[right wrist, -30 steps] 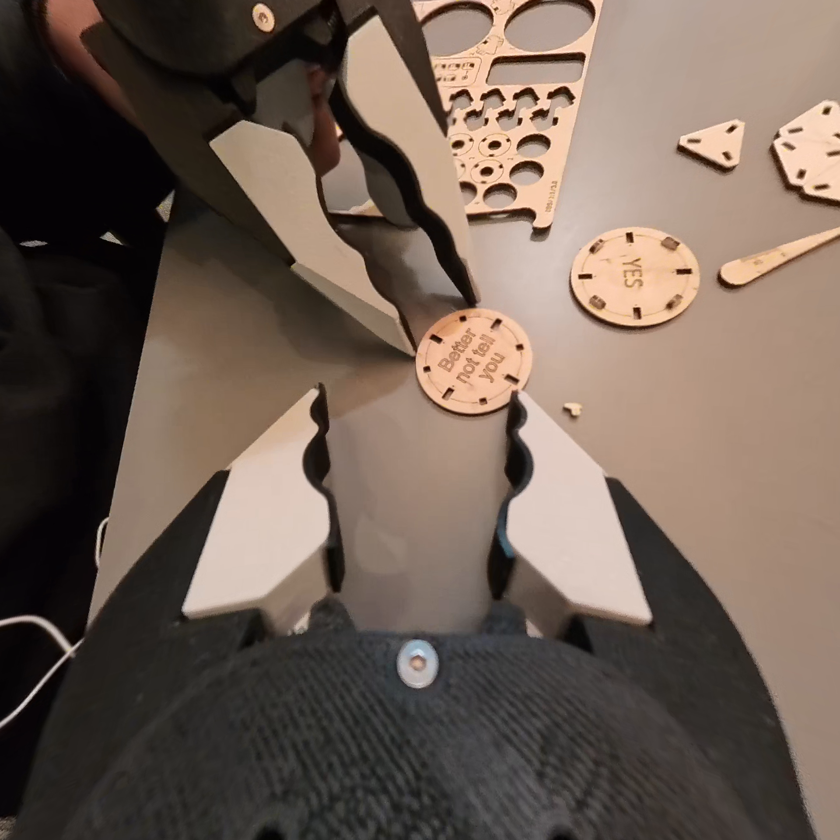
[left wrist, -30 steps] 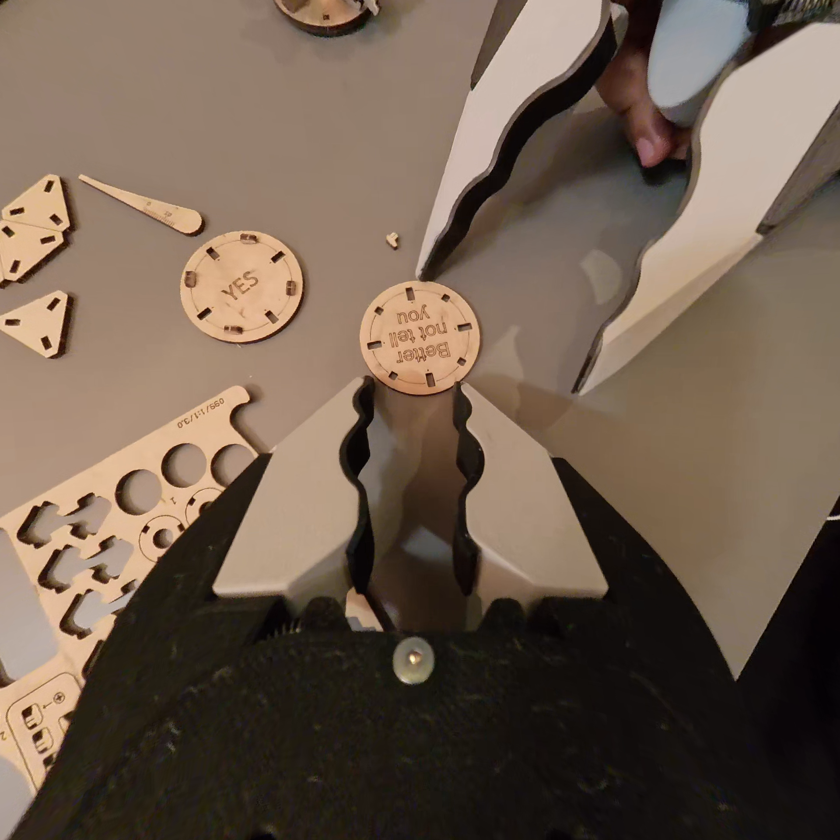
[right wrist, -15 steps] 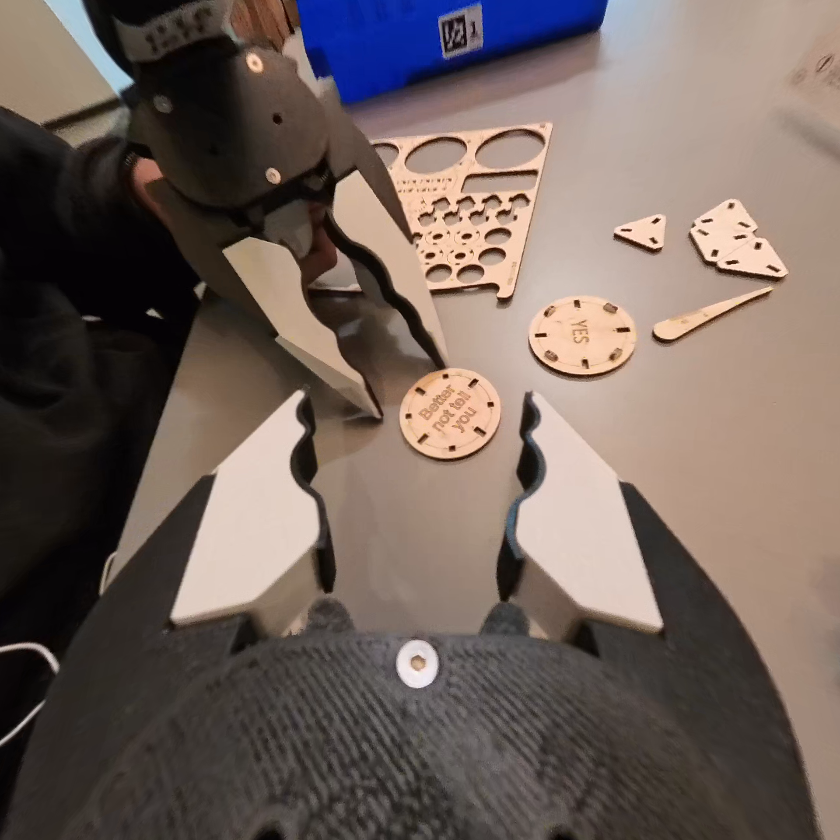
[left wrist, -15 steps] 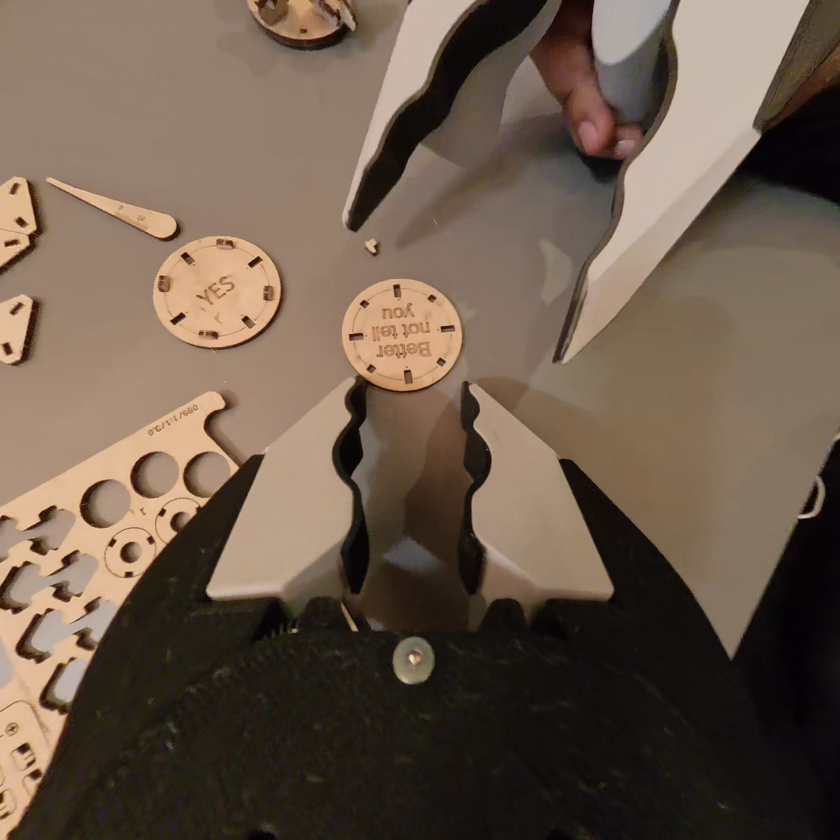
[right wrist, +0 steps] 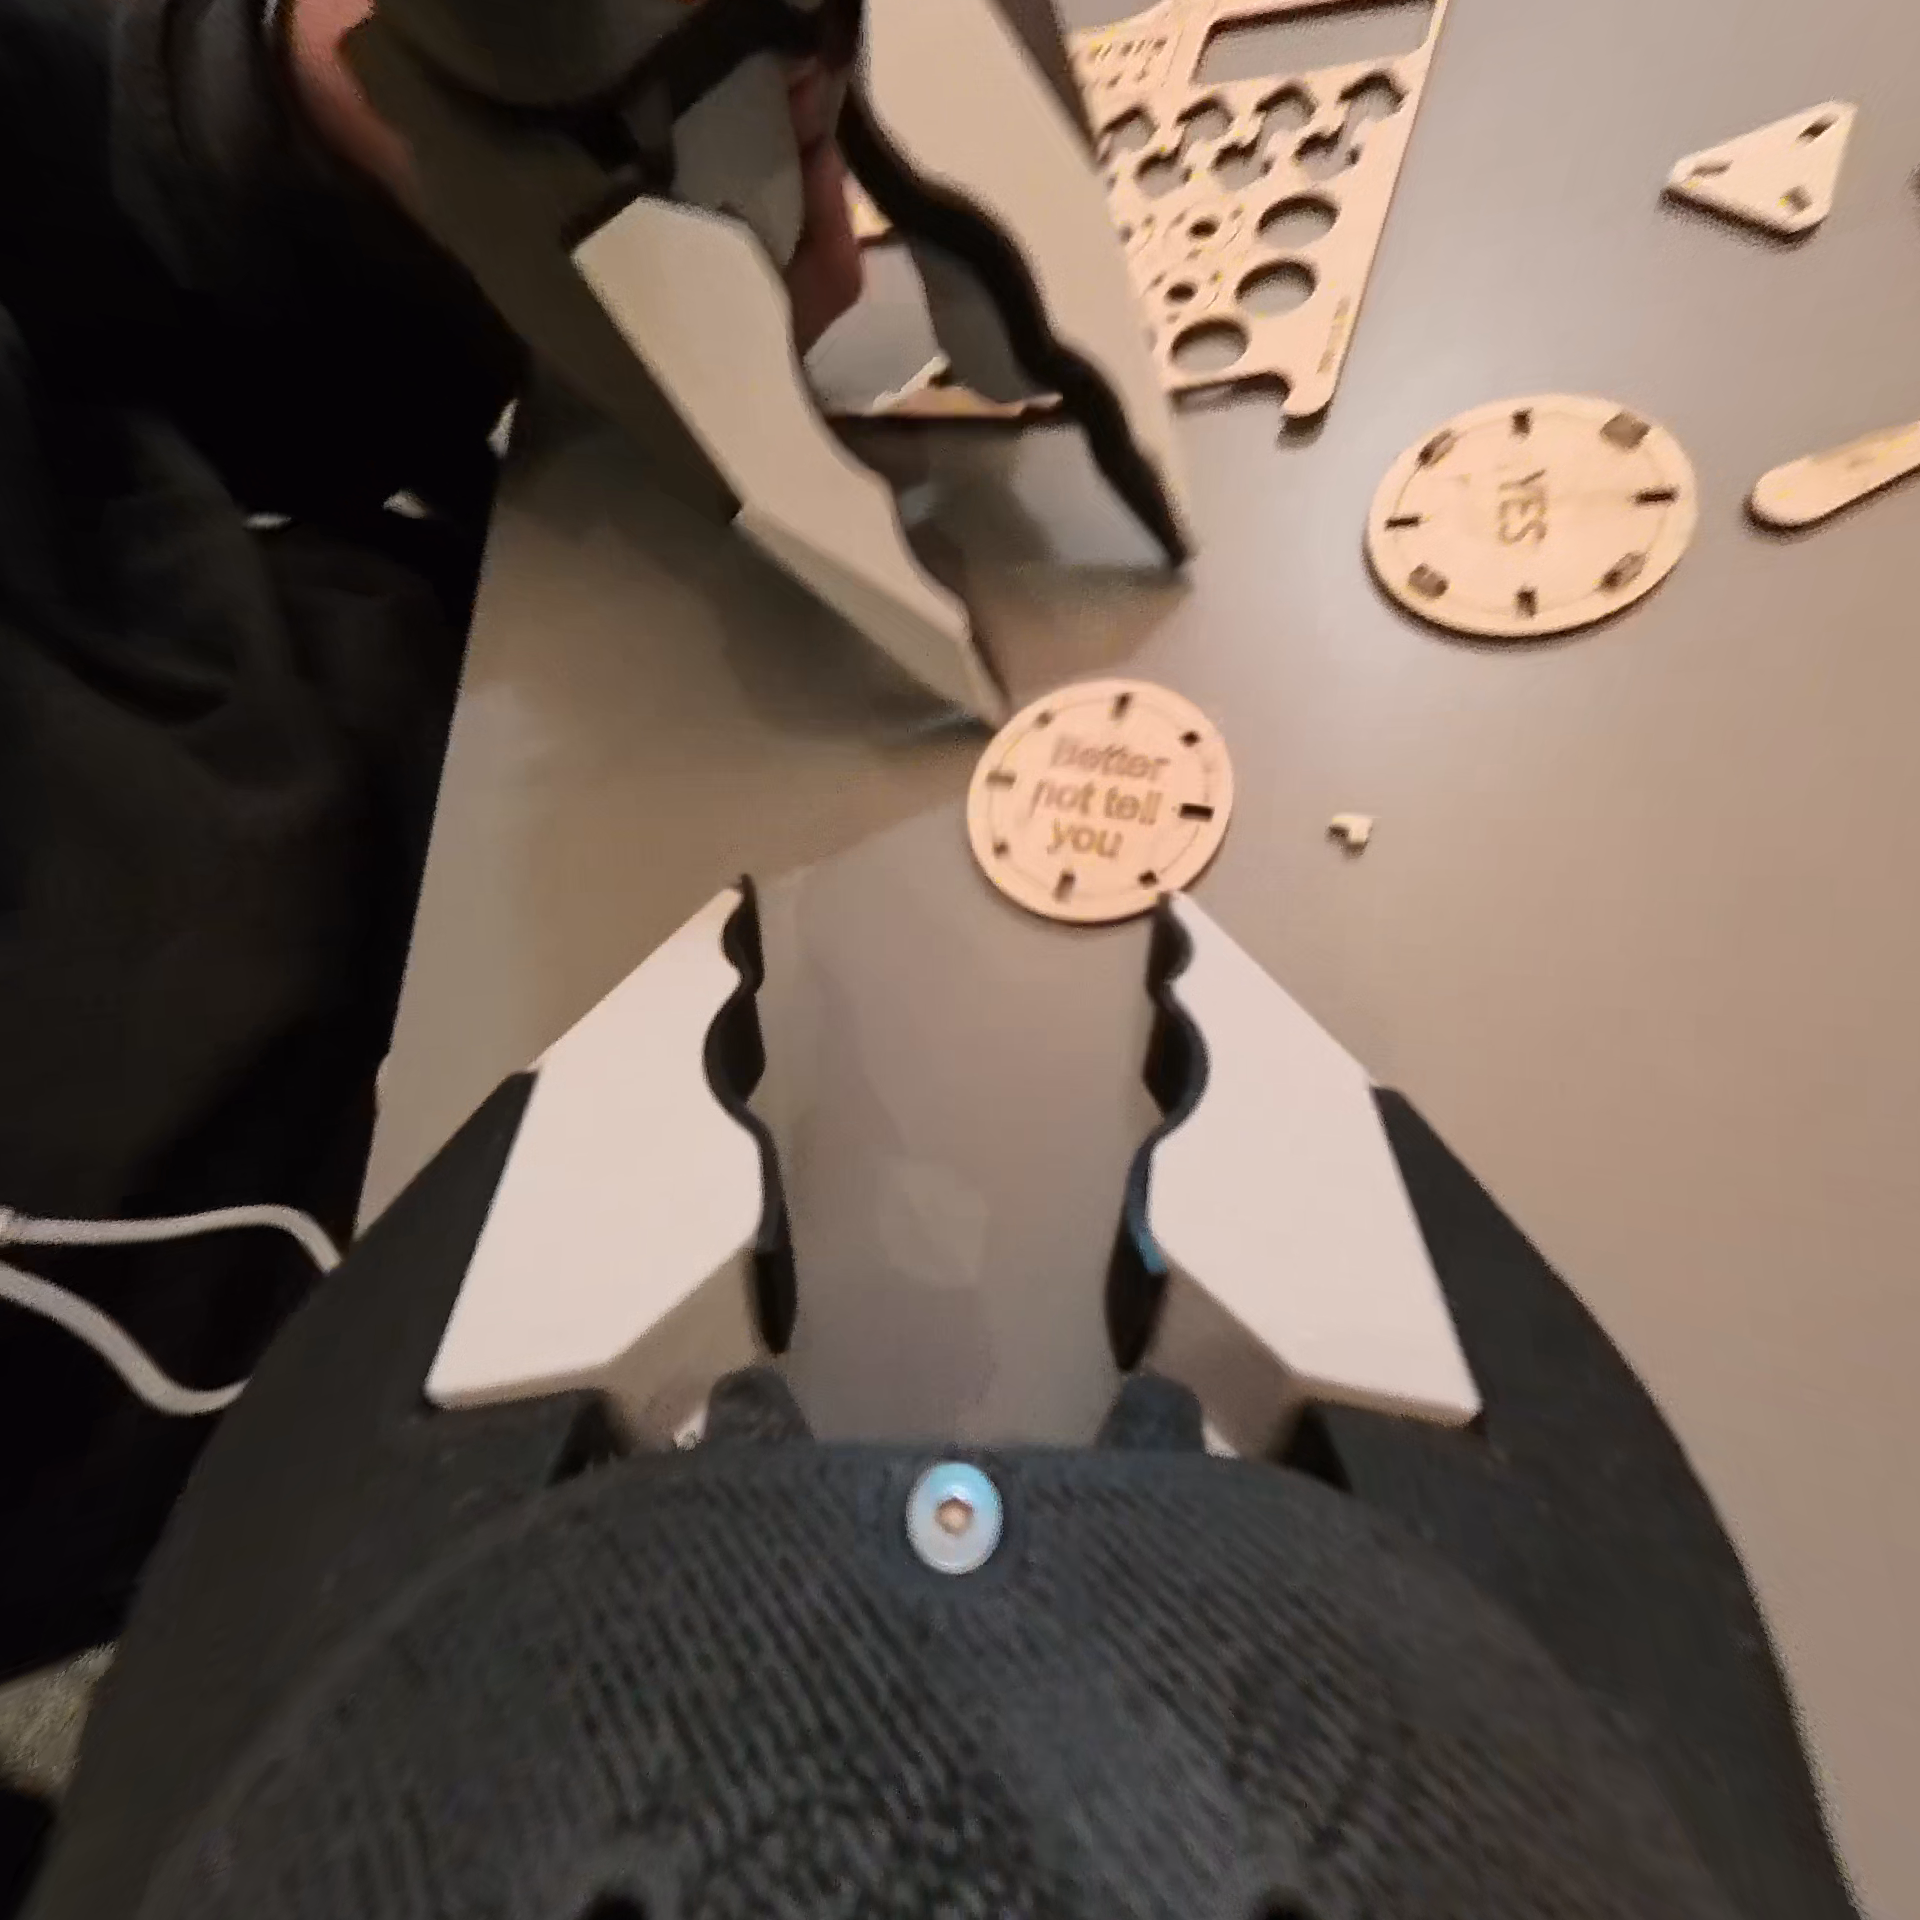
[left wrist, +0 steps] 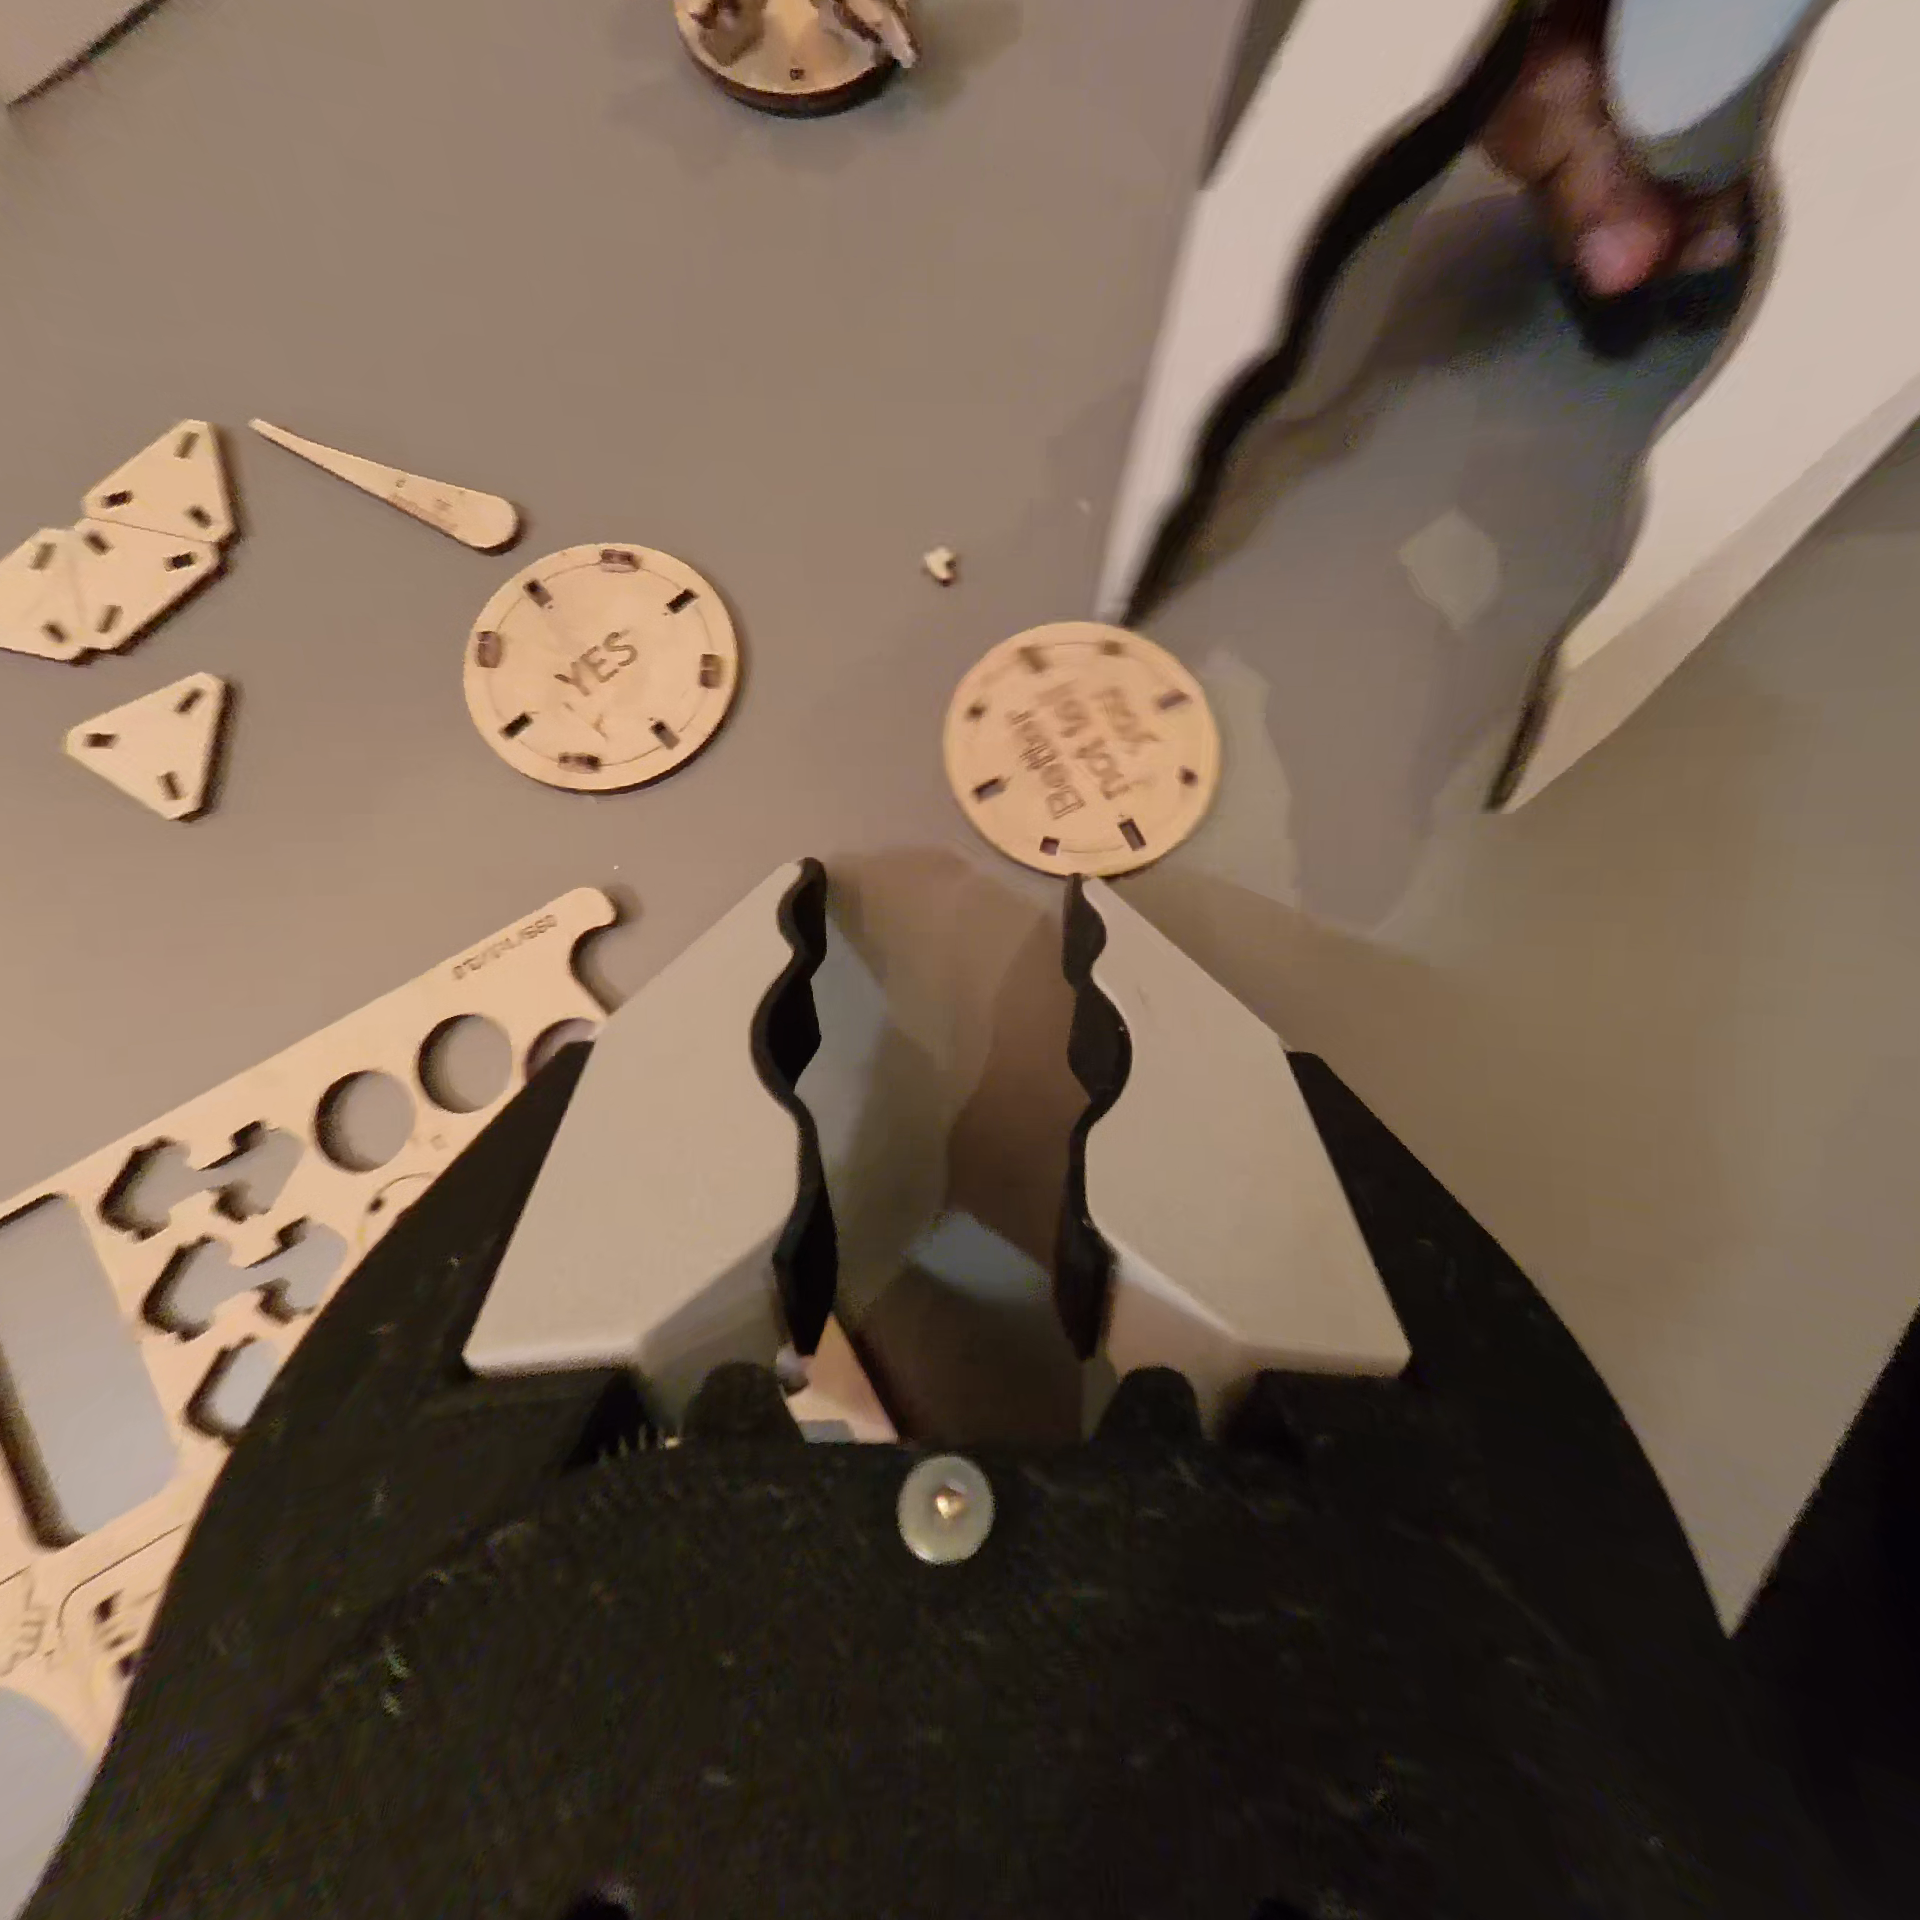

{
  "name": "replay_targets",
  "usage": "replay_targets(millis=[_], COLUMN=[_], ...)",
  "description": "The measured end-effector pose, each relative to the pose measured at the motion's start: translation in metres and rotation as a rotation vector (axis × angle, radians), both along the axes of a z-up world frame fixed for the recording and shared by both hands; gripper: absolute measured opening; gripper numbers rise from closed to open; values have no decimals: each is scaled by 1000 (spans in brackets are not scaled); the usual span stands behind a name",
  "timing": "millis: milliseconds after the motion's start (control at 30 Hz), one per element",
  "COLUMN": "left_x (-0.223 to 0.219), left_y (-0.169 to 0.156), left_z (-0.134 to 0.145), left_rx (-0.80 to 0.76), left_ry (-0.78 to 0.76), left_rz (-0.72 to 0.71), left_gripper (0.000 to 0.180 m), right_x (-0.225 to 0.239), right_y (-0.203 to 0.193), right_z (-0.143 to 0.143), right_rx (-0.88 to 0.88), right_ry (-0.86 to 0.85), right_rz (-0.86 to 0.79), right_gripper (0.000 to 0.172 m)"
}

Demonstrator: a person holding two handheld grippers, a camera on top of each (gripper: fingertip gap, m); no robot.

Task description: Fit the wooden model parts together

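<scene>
My left gripper (left wrist: 940, 883) stood open over the grey table (left wrist: 727, 312) with nothing between its pads, only bare tabletop showing in the gap. Far to my left lay a cluster of small wooden triangles (left wrist: 114, 551), one more triangle (left wrist: 156, 753) just below them, and a slim teardrop-shaped wooden pointer (left wrist: 416, 499) beside them. Below those, at my left fingertip's side, sat the cut-out plywood sheet (left wrist: 312, 1122), full of round and notched holes. Next came a round engraved wooden disc (left wrist: 601, 665) with slots around its rim, lying flat and well apart from my fingers. A tiny wood chip (left wrist: 940, 563) lay between that disc and the second engraved wooden disc (left wrist: 1081, 748), which lay flat just ahead of my left gripper's right fingertip (left wrist: 1075, 904), at or very near its edge; I could not tell whether they touched. At the top edge stood part of a round wooden assembly (left wrist: 790, 62). Farther right, my right gripper (right wrist: 956, 904) was also spread wide and held nothing; its right fingertip (right wrist: 1169, 920) sat at the near rim of the same second disc, contact unclear. A hand (left wrist: 1600, 208) showed behind its fingers.
</scene>
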State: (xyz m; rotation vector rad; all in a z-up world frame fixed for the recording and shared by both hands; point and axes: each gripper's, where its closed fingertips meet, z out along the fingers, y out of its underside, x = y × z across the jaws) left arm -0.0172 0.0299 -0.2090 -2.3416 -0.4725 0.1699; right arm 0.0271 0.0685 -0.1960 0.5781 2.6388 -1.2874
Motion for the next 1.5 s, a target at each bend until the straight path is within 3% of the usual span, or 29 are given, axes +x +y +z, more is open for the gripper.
replay_targets(millis=[67,200,467,567,1033,1167,1267,1400,1500], left_x=[-7,11,28,28,26,9,-9,-28,-9], left_y=[-5,3,16,20,37,25,-4,-69,-85], left_z=[1,8,-1,-2,-1,21,44,30,18], left_rx=[-15,60,34,8,4,51,96,-101,-130], left_ry=[40,-35,-45,14,-19,69,87,167,174], left_rz=[21,-47,-116,-134,-287,-202,-46,199,257], left_gripper=[40,41,58,57,47,50,57,73,79], right_x=[16,-2,-34,-43,-61,-62,-63,-63,-61], right_y=[3,6,14,18,32,31,32,32,29], right_z=[10,33,27,28,44,44,46,50,52], right_rx=[-53,-165,-111,-126,-215,-215,-219,-239,-253], right_ry=[-69,0,177,185,215,223,233,234,219], right_rz=[73,-14,-150,-201,-321,-323,-329,-336,-333], right_gripper=[53,64,67,67,60,60,60,60,61])
